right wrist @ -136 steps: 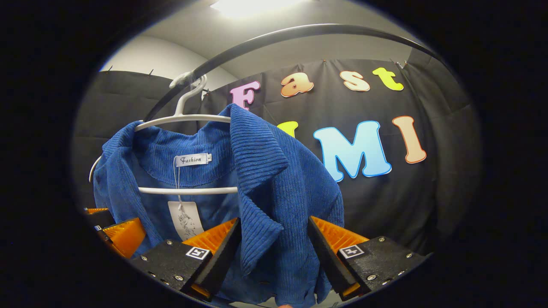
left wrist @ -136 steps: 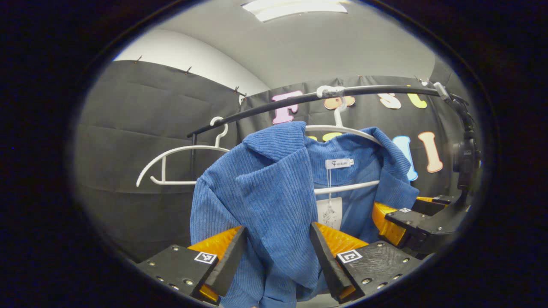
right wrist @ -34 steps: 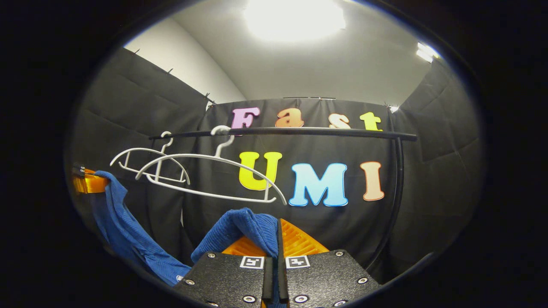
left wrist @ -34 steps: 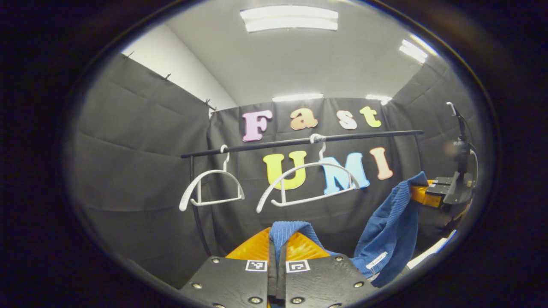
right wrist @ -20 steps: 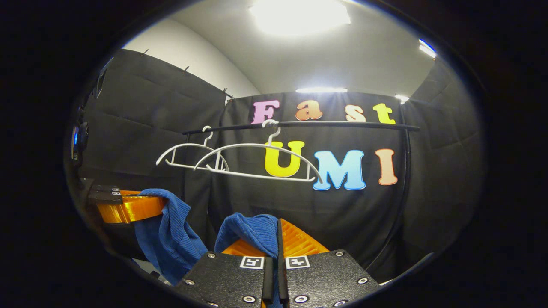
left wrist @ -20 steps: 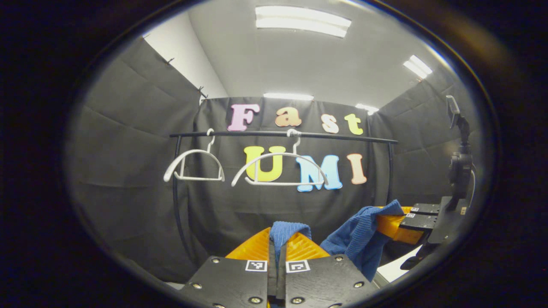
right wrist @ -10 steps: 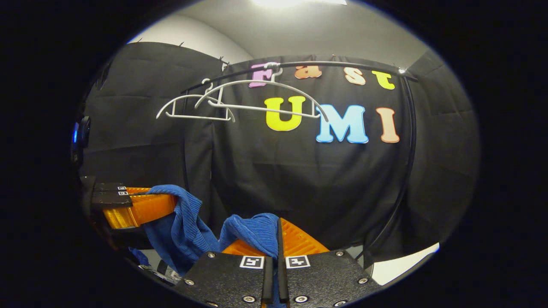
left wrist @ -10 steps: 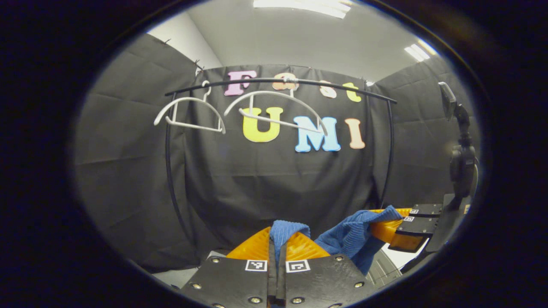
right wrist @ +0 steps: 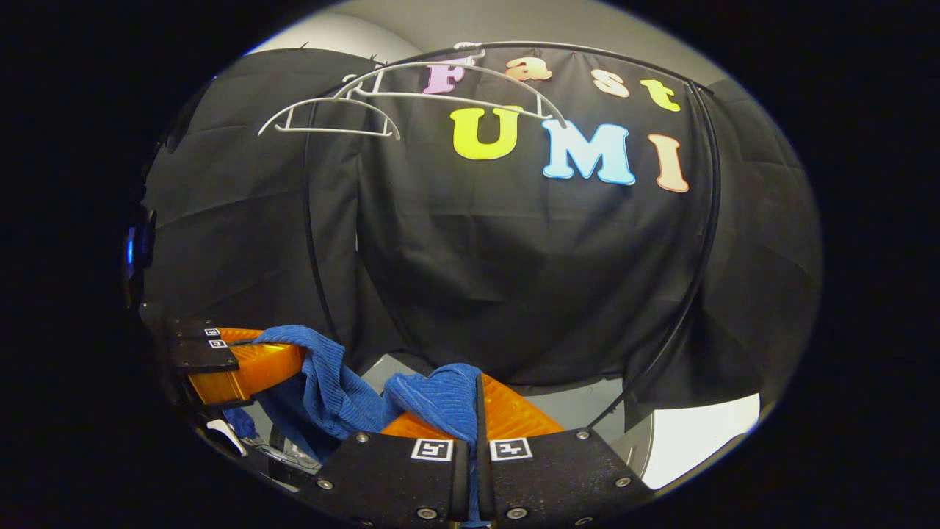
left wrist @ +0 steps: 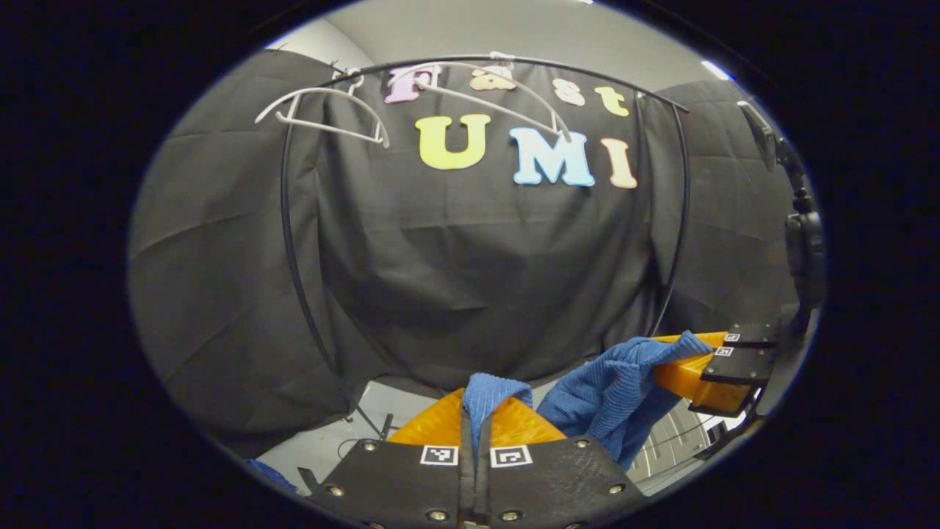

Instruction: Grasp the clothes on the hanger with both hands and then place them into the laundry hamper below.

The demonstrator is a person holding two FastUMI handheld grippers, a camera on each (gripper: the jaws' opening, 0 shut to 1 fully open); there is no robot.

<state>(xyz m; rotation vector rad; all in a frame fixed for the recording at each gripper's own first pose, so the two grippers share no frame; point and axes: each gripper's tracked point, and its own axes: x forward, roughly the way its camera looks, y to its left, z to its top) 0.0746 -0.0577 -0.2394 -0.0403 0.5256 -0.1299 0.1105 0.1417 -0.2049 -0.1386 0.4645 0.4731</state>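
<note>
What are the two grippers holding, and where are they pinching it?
Both hold the blue garment: the left gripper and right gripper each pinch a bunched fold. Which part of it can't be told.

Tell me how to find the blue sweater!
Start at the black clothes rail with two bare white hangers on top. Look far below it, where both grippers pinch the sweater. It's the ribbed blue cloth sagging between them.

Both views are evenly lit from overhead, with no hard shadows on the black cloth wall [left wrist: 455,272]. A ceiling light [left wrist: 716,70] shows as a small bright streak at the upper right of the left gripper view. Fisheye distortion bows the clothes rail [right wrist: 573,48] and its uprights. The centre is sharp, while the rims soften and darken.
</note>
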